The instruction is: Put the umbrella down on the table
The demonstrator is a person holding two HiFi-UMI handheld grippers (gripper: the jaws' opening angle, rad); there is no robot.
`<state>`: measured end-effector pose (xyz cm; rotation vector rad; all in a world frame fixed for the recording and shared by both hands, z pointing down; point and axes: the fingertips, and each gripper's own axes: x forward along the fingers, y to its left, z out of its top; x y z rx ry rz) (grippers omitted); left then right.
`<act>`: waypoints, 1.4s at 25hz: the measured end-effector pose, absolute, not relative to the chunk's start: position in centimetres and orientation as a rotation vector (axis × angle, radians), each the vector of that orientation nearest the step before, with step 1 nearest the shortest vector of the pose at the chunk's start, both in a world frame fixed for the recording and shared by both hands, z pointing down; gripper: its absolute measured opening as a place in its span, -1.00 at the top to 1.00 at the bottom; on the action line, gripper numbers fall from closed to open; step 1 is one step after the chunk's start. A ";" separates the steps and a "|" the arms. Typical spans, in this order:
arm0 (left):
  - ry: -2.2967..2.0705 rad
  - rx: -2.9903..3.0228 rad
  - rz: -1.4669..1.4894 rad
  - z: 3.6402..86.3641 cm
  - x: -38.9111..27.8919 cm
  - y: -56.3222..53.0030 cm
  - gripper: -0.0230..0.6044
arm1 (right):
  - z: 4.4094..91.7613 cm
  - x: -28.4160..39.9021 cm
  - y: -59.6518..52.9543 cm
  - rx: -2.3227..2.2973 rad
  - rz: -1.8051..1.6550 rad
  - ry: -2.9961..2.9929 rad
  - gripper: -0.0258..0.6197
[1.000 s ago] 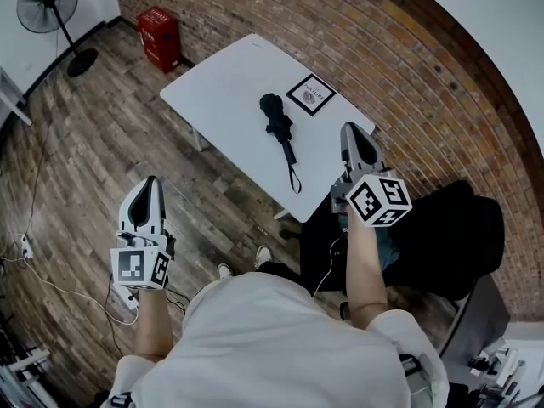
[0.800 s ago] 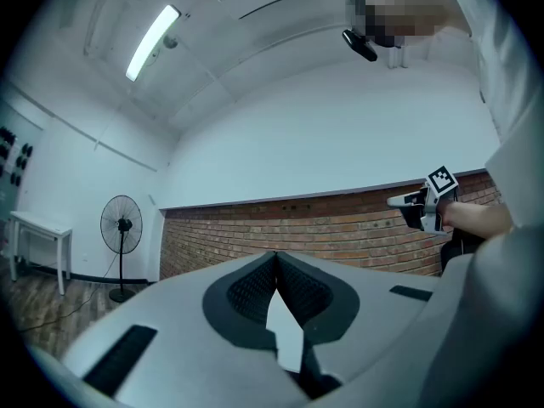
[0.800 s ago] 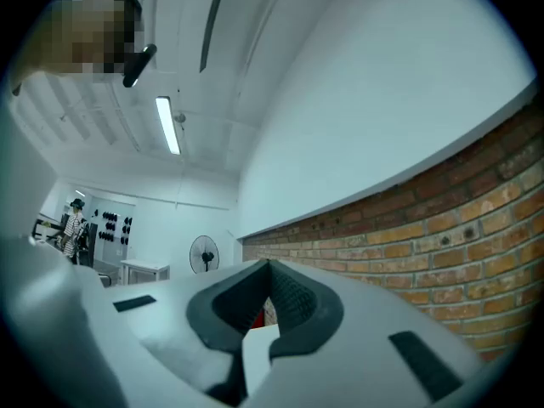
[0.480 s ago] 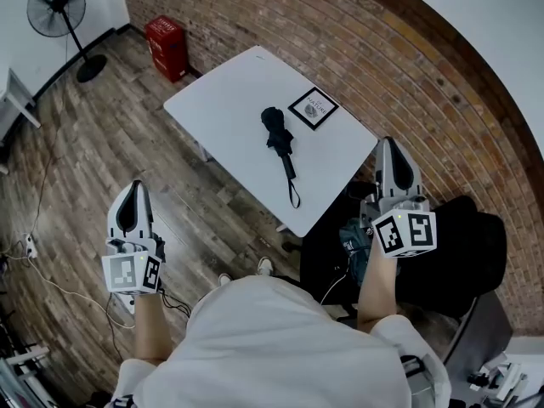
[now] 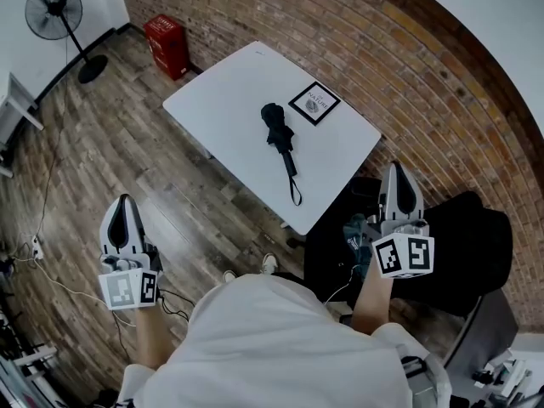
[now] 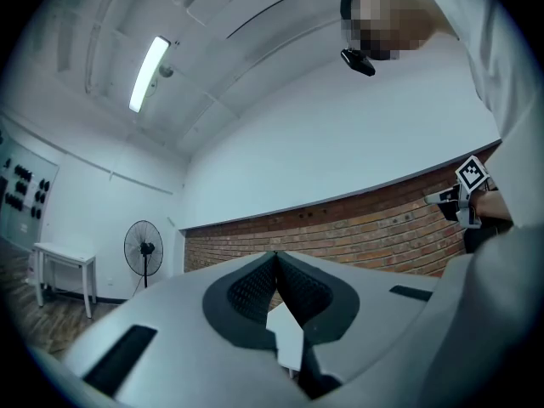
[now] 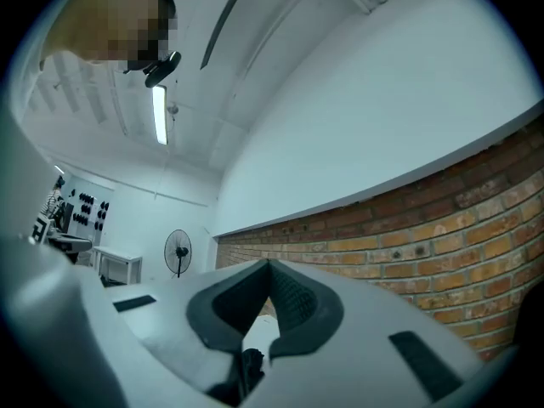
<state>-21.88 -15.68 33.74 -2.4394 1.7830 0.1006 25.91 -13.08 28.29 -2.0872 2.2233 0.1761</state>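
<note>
Black folded umbrella (image 5: 279, 136) on smooth white table (image 5: 221, 92), strap toward six o'clock. Left gripper (image 5: 125, 202) and right gripper (image 5: 397, 173) pinched together, empty. Ribbed pads (image 6: 251, 291) show only in gripper views.

A white table (image 5: 225, 92) stands cornerwise on a wood-plank floor (image 5: 102, 151), close to a brick wall on the far right. A folded black umbrella (image 5: 276, 132) lies flat near the table's middle, its strap (image 5: 295, 192) reaching towards the near edge. A black-bordered card (image 5: 314, 103) lies just to the umbrella's far right, apart from it. On the floor to the far left stand a fan (image 5: 58, 11) and a red box (image 5: 167, 45).
</note>
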 end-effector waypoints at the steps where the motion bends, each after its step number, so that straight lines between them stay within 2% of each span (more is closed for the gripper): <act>1: 1.776 -2.446 0.104 33.7 -21.6 -15.8 0.85 | 28.2 25.8 -13.0 -2.084 0.185 2.223 0.86; 9: 1.705 -2.490 0.127 33.3 -19.5 -16.0 0.85 | 28.6 25.9 -12.0 -2.114 0.175 2.217 0.86; 35: 1.752 -2.478 0.111 33.9 -21.7 -13.8 0.85 | 29.1 22.1 -12.3 -2.045 0.196 2.309 0.86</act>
